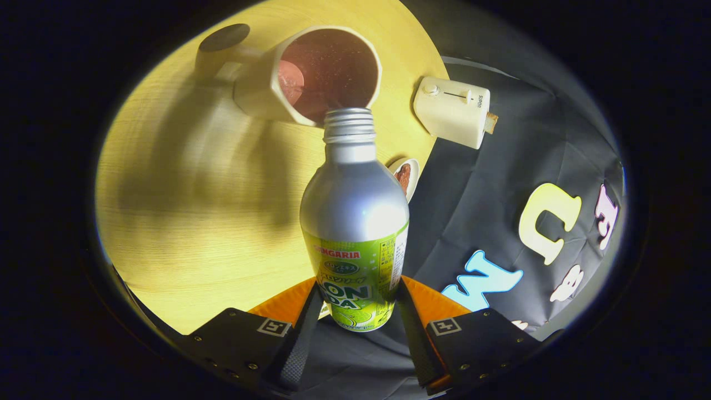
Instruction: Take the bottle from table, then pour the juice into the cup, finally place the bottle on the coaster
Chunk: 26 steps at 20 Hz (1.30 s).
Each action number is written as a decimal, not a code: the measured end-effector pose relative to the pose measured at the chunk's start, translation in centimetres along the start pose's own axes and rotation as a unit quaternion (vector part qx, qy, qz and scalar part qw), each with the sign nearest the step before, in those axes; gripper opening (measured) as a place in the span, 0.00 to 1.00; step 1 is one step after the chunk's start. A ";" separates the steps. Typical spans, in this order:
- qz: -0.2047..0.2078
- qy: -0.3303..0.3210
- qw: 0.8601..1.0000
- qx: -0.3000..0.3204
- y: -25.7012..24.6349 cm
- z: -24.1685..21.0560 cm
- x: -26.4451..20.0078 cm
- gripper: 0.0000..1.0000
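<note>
- While the gripper [355,328] clamps the lower body of the bottle [355,222], one finger presses each side of its green label, so the fingers are pinched onto it.
- The bottle is silver metal with a threaded, uncapped neck, and it points away from the fingers toward the cup [311,75].
- The bottle's open mouth sits right at the near rim of the cup, seemingly touching or just over it; the exact contact is hard to judge through the fisheye lens.
- The cup is cream-coloured with faceted sides and a handle on the side away from the toaster [452,111]; its inside looks dark reddish.
- A round dark coaster [225,38] lies on the table [183,211] just beyond the cup's handle.
- The table is pale yellow wood, crossed by soft shadows.
- A small cream toaster with a slider and a knob lies near the table's edge, beside the cup, a bit of toast poking from it.
- A small plate [405,175] holding something brown peeks out from behind the bottle's shoulder.
</note>
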State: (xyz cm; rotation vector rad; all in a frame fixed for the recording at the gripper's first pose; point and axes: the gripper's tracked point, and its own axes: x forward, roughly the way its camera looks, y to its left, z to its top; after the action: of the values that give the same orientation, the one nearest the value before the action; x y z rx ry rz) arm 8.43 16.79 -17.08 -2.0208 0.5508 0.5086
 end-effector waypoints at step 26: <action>-0.004 0.019 0.998 -0.056 -1.7 -0.9 -0.7 0.75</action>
State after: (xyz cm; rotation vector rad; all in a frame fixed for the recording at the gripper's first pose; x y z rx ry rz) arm 8.97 16.89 -15.11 -2.1424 0.5462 0.5069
